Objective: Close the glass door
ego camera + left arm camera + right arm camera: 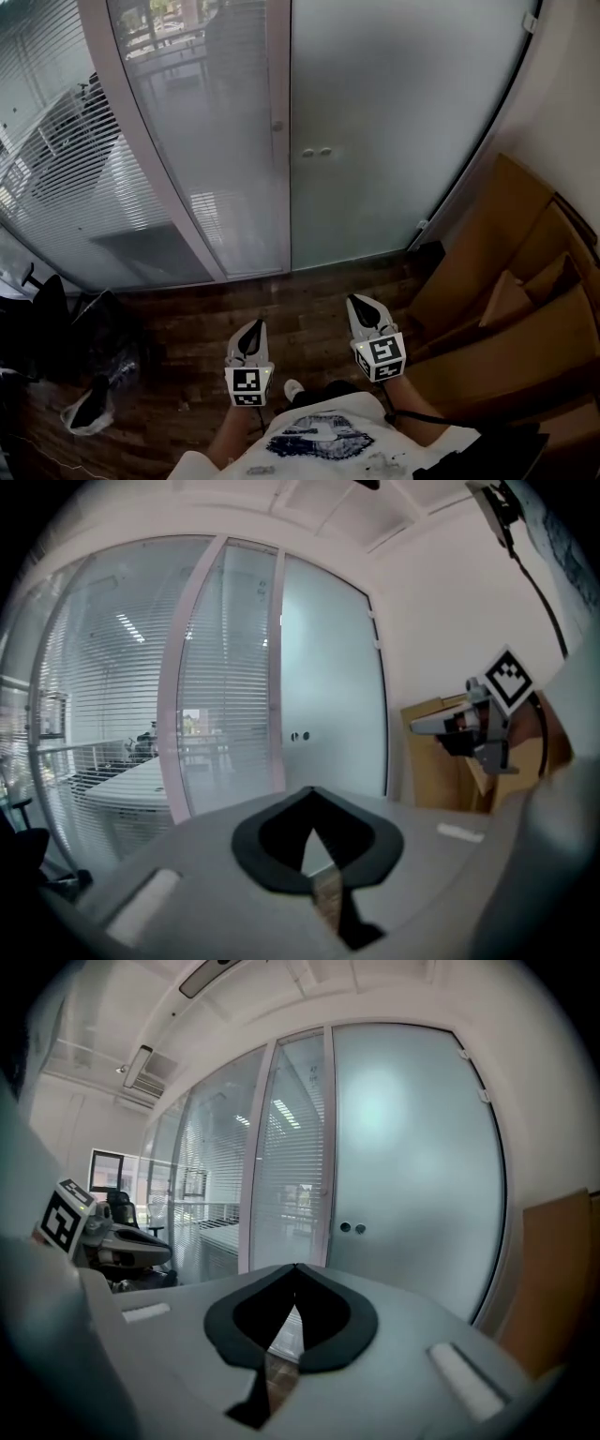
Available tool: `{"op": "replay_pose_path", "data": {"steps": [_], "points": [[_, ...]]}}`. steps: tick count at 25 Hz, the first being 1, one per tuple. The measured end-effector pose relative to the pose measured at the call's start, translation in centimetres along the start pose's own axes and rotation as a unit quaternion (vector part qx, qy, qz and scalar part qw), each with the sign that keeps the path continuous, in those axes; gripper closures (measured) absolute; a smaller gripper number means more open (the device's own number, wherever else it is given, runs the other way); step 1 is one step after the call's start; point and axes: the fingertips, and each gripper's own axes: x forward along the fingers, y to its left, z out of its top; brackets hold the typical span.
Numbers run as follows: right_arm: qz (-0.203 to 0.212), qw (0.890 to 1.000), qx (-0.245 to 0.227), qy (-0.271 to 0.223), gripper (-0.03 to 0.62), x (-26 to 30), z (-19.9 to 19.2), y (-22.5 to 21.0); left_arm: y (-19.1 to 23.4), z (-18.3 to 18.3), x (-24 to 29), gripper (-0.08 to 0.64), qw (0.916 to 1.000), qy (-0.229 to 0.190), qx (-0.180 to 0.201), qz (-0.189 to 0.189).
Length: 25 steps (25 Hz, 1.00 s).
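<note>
Forearms: both are bare and reach forward from the waist, low in the head view, side by side and apart.
Left hand-held gripper (254,324): held roughly level with a slight downward tilt, aimed at the foot of the glazing. Its jaws are closed tip to tip, with nothing between them (312,790).
Right hand-held gripper (360,301): carried a little further forward than the left, with the same slightly downward tilt. Its jaw tips meet on nothing (295,1267), and a thin cable trails back from it.
Wooden floor (309,281): dark boards lie between the person and the door, with the toe of a shoe (293,388) just showing.
Cardboard sheets (506,281): these lean against the right wall, cut off by the frame edge.
Black bags (103,347): they are heaped on the floor at left, and what is in them cannot be made out.
Glass door (394,122): a frosted panel straight ahead, well beyond both grippers. Its long axis is upright and its face is turned to the person. Its left edge lies along the white frame post (278,141) with no gap showing.
Round fittings (315,151): there are two, close together near the door's left edge, too small to tell what kind.
Glazed wall (187,141): it runs left of the post, with blinds (56,141) behind it. What lies beyond is hazy.
</note>
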Motion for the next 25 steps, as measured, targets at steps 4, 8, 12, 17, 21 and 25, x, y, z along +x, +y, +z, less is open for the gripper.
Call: {"op": "replay_pose_path", "data": {"steps": [4, 8, 12, 17, 21, 25], "points": [[0.023, 1.0, 0.005, 0.003, 0.584, -1.6, -0.9, 1.0, -0.3, 1.1, -1.1, 0.558, 0.9997, -0.014, 0.004, 0.019], [0.053, 0.999, 0.01, -0.003, 0.584, -3.7, -1.7, 2.5, -2.4, 2.6, -3.5, 0.558, 0.9989, -0.03, 0.021, 0.029], [0.083, 0.996, 0.011, -0.015, 0.584, -6.9, -1.8, 4.1, -5.7, 3.4, -6.7, 0.558, 0.9983, -0.034, 0.03, 0.036], [0.087, 0.996, 0.012, -0.021, 0.584, -12.1, -3.0, 3.7, -10.4, 3.2, -9.8, 0.558, 0.9985, -0.028, 0.04, 0.026], [0.071, 0.997, 0.025, -0.019, 0.584, -16.2, -4.7, 2.6, -13.8, 2.9, -11.4, 0.558, 0.9982, -0.028, 0.052, 0.01], [0.059, 0.998, 0.027, -0.027, 0.584, -20.0, -5.6, 1.9, -16.7, 3.0, -13.0, 0.558, 0.9977, -0.033, 0.059, 0.003]]}}
